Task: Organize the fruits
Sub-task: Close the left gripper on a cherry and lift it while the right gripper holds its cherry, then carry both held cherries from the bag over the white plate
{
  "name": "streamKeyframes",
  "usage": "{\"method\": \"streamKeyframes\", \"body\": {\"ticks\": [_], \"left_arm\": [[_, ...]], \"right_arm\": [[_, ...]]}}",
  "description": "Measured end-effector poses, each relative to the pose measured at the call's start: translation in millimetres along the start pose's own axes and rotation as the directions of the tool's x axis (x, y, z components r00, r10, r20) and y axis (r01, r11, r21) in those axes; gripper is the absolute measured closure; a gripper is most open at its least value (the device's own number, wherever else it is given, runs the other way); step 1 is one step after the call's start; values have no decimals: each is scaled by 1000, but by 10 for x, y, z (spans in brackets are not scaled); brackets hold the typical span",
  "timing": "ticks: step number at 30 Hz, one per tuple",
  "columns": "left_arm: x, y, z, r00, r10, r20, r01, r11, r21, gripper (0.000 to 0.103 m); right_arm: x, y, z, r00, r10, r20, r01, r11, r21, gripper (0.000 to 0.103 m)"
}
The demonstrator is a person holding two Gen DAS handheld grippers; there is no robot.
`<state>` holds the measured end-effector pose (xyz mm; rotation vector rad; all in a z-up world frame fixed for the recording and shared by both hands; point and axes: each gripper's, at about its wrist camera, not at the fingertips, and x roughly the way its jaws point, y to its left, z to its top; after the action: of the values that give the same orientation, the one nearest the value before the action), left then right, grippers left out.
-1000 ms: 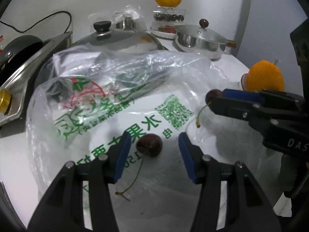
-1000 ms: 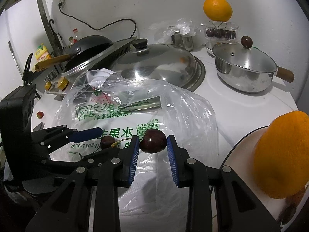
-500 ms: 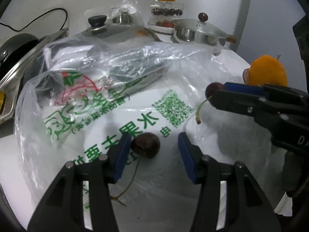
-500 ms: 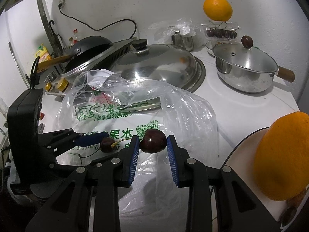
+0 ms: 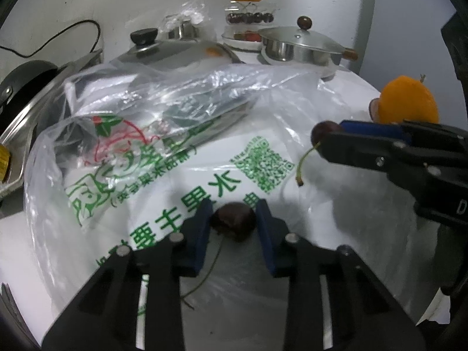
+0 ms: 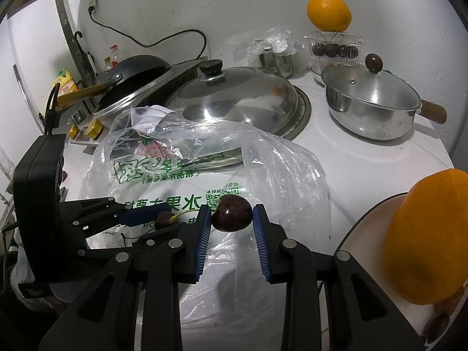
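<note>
Left tool [image 5: 233,222] now around glossy cherry [image 5: 234,224]

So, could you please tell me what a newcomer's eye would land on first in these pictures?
Probably the dark cherries: the right tongs pinch a glossy cherry above the clear plastic bag, while the left tongs are shut on another cherry lying on it. Next, the bright orange on the plate at the right edge, and another orange perched on a clear box by the wall.

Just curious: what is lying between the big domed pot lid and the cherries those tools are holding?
A crumpled clear plastic bag with green print fills that stretch in front of the domed lid, seen in both views.
</note>
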<state>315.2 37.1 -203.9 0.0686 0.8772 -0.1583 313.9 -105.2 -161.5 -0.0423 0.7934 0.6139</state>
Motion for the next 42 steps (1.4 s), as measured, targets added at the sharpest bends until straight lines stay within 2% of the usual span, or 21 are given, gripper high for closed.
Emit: {"method": "streamKeyframes", "body": {"ticks": [15, 42], "left_arm": [[-245, -51, 11, 999, -16, 40, 16, 1000, -1, 72], [-852, -219, 6, 991, -24, 132, 26, 1000, -9, 72]], "right_arm": [[-181, 103, 42, 999, -10, 36, 10, 1000, -17, 72], [-750, 240, -103, 994, -40, 106, 43, 999, -32, 72]]}}
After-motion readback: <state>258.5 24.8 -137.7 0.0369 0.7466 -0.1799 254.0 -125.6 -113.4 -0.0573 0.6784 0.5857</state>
